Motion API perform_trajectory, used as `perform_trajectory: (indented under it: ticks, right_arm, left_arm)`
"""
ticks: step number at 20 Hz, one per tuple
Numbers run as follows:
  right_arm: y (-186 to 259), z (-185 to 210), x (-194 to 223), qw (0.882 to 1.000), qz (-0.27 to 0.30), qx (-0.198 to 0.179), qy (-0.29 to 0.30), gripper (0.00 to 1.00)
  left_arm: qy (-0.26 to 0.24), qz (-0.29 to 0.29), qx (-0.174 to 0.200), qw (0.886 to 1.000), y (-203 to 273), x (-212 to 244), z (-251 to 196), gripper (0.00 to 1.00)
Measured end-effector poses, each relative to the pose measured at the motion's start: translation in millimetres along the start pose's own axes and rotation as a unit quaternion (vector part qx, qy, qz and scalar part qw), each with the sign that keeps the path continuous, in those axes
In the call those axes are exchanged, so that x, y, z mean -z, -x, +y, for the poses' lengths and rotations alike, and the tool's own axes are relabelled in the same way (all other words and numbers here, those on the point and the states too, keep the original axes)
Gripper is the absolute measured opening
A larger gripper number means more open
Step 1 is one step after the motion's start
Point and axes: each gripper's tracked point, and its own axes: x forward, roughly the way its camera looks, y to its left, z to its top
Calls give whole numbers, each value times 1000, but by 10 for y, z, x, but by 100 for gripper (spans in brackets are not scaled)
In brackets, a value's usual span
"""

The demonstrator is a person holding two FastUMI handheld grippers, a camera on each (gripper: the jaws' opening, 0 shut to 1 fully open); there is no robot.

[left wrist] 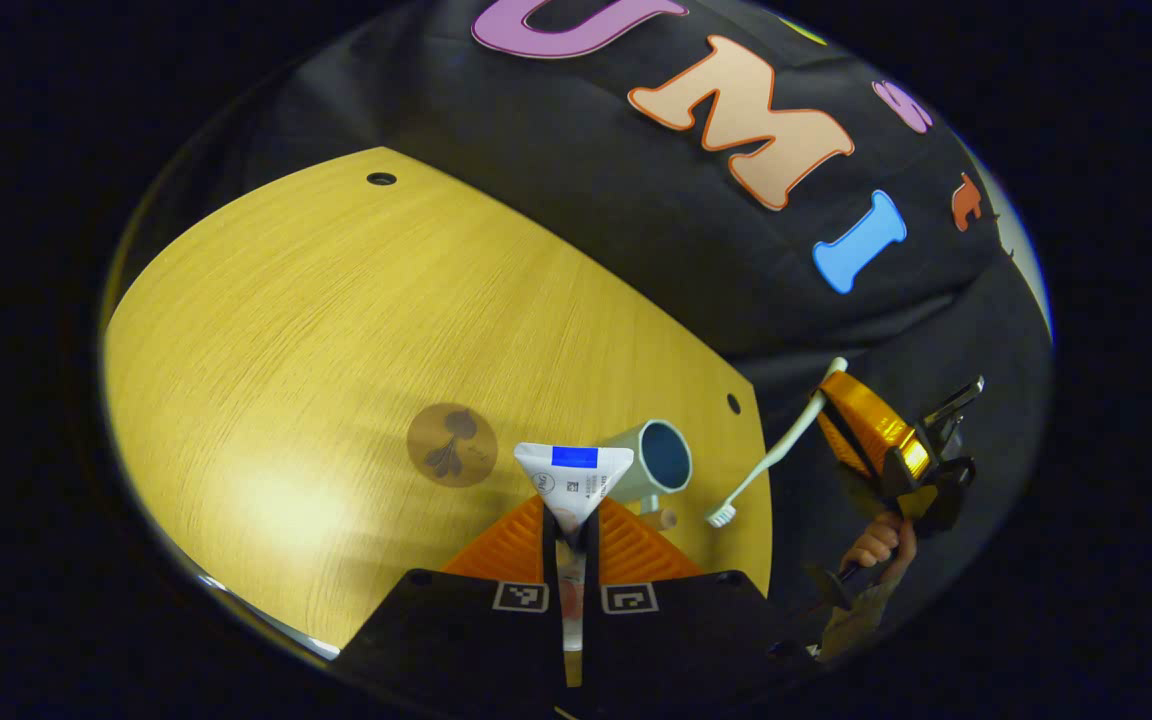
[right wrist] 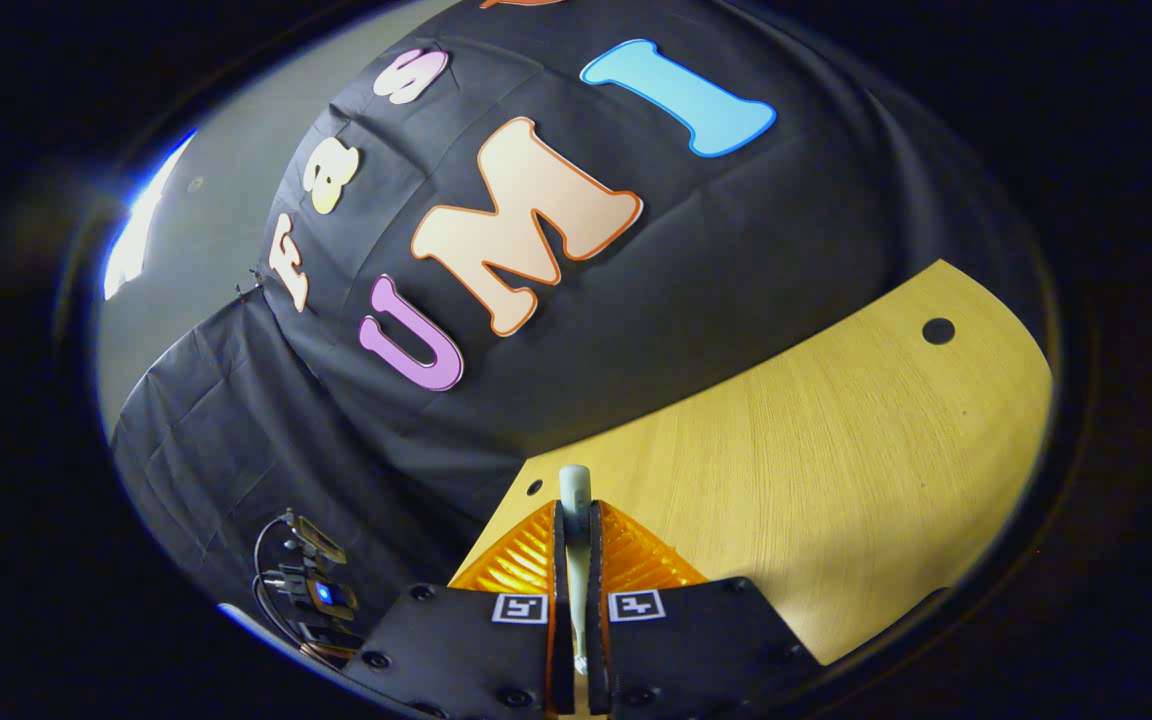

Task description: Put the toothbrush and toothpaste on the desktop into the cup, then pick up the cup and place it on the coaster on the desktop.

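Left gripper (left wrist: 572,520) pinches one toothpaste tube (left wrist: 573,482) tight, one cup (left wrist: 654,462) lying just at its two o'clock, one coaster (left wrist: 452,445) at ten; right gripper (right wrist: 574,530) clamps one toothbrush (right wrist: 574,492) over the desktop (right wrist: 836,450)

A yellow wooden table (left wrist: 266,330) with a fine grain is being shown from the left gripper view, with a small dark hole near its far corner (left wrist: 381,178) and another (left wrist: 733,403) near its right edge. A round brown coaster (left wrist: 452,445) with a dark leaf-like print is being carried flat on it, and a pale blue cup (left wrist: 658,462) is being borne just beside the coaster, apart from it. In the right gripper view the table's bare top (right wrist: 836,470) is being lit evenly.
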Motion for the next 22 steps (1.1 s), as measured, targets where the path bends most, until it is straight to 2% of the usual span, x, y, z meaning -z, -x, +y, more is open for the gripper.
perform_trajectory:
  ticks: [4,7,10,11,13,17,19,20,21,22]
  right_arm:
    - [-274,-161,85,999,-7,9,37,7]
    - [-351,-273,72,996,-30,18,77,7]
    - [-463,-385,181,993,-31,28,109,8]
    - [-477,-400,231,992,-30,27,119,7]
    - [-450,-428,388,989,-25,26,145,7]
    - [-427,-419,561,986,-19,12,167,10]
    - [-383,-461,569,987,-15,12,160,15]
    - [-335,-493,521,988,-19,16,152,31]
    - [-282,-535,471,990,-23,18,141,28]
    - [-213,-559,401,991,-28,19,129,36]
  left_arm:
    - [-17,-63,61,996,-46,-332,-328,5]
    - [-29,-105,92,990,-100,-527,-495,5]
    - [-41,-150,128,980,-178,-753,-732,5]
    - [-50,-166,136,975,-224,-827,-794,2]
    - [-70,-191,149,968,-376,-947,-903,4]
    - [-105,-209,192,953,-608,-861,-1110,5]
    - [-127,-210,204,948,-692,-782,-1132,4]
    - [-138,-206,207,946,-708,-718,-1122,4]
    - [-143,-210,212,944,-723,-691,-1116,5]
    - [-147,-206,214,943,-744,-652,-1116,4]
